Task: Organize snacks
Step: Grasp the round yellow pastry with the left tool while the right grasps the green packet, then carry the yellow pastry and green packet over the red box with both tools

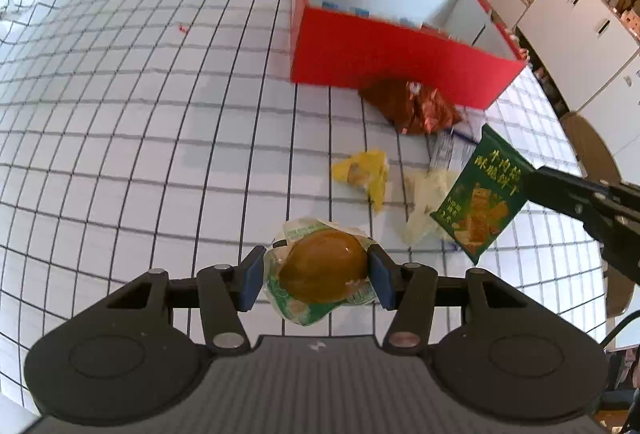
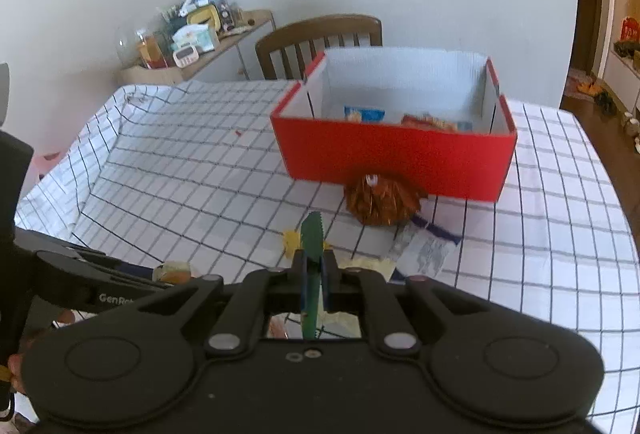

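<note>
Currently we hold one snack in each tool. Our left tool [image 1: 316, 272] pinches an egg pack [image 1: 322, 270] by its sides, above the surface [image 1: 120, 114]. Our right tool [image 2: 314, 274] is pressed together on the edge of a green packet [image 1: 480, 194], also lifted clear.

Progress, as we judge it, is partial:
- The red box [image 2: 396, 158] stands open at the far side and already contains at least two packets.
- A brown bag [image 1: 412, 106] lies touching the box front wall.
- A yellow wrapper [image 1: 364, 172], a pale wrapper [image 1: 424, 194] and a white-blue packet [image 2: 424, 248] lie between the box and the tools.

Remaining work: both held snacks go in the box, then the four loose items.
</note>
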